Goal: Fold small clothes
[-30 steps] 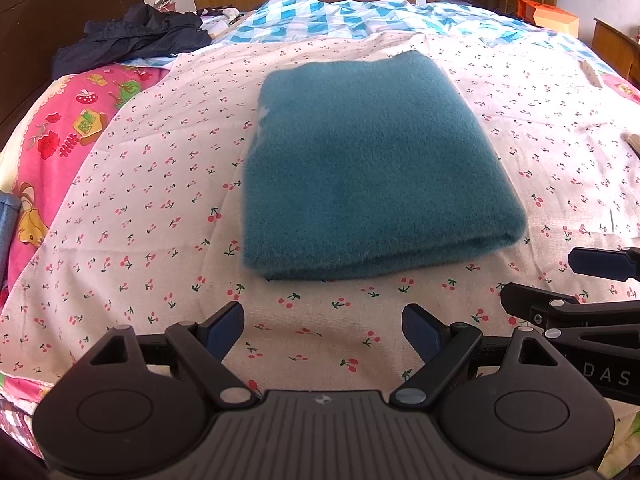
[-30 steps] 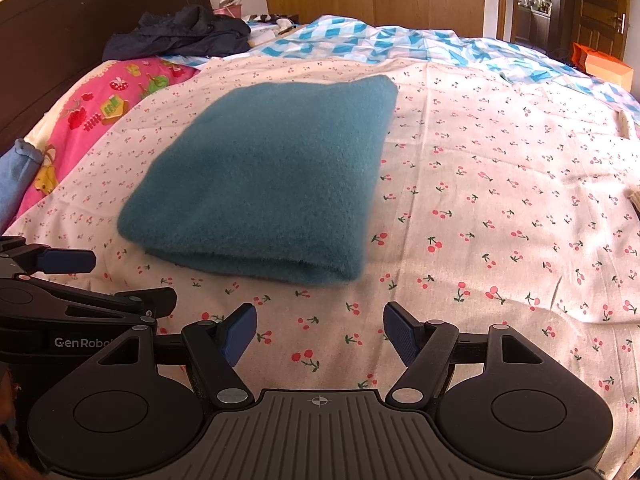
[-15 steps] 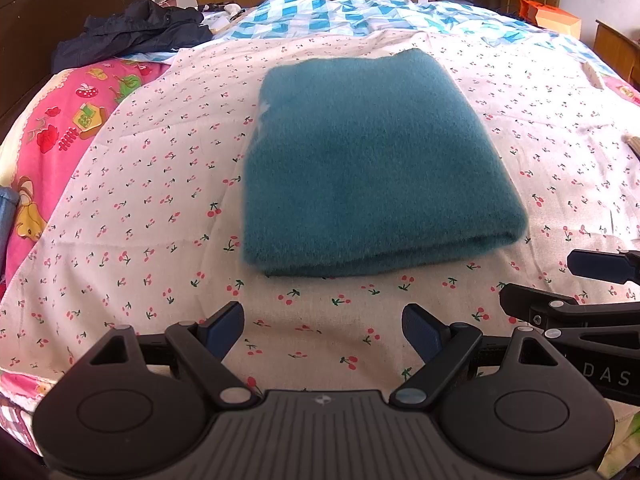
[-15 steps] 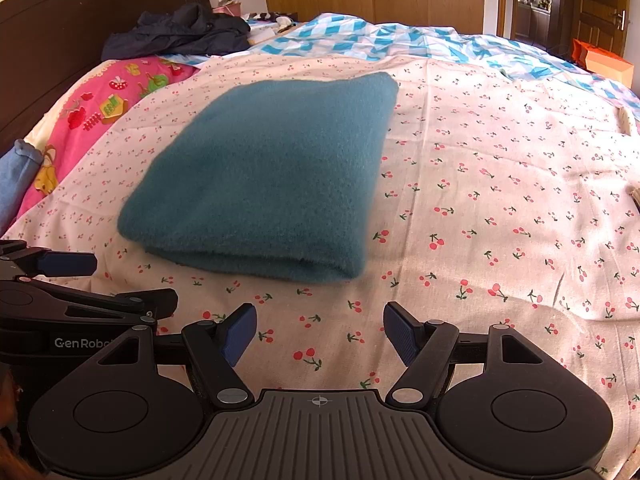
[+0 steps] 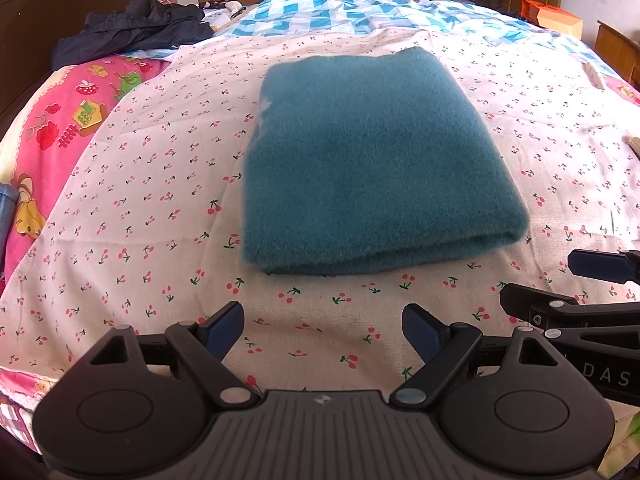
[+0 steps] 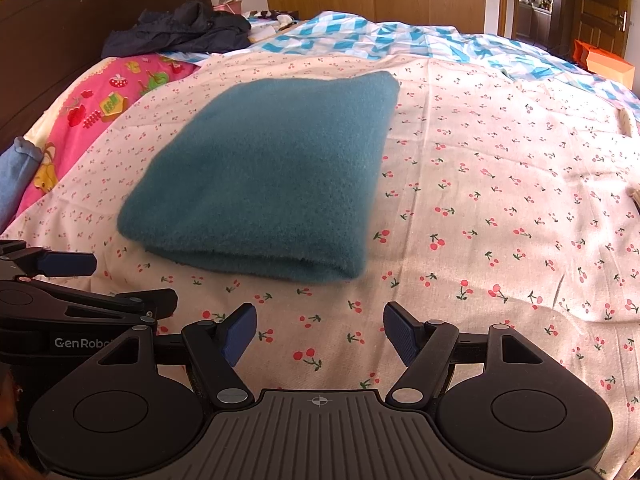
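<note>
Fuzzy, matt teal fleece garment (image 5: 372, 160), thick-napped; thin, smooth cotton cherry-print sheet (image 6: 500, 208), lightly creased; matt black plastic left gripper (image 5: 323, 330) and right gripper (image 6: 320, 330) with ribbed blue pads (image 6: 402, 334); glossy dark wooden headboard (image 6: 80, 36)

Folded cloth (image 5: 372, 160): flat on bed sheet (image 5: 160, 184), mid-bed.
Left tongs (image 5: 323, 330): near edge, short of cloth, apart from it.
Right tongs (image 6: 320, 330): just right of left tongs.
Heap of clothes (image 5: 132, 28): far left, at headboard (image 5: 40, 20).
Quilt (image 5: 340, 12): far, behind cloth.
</note>
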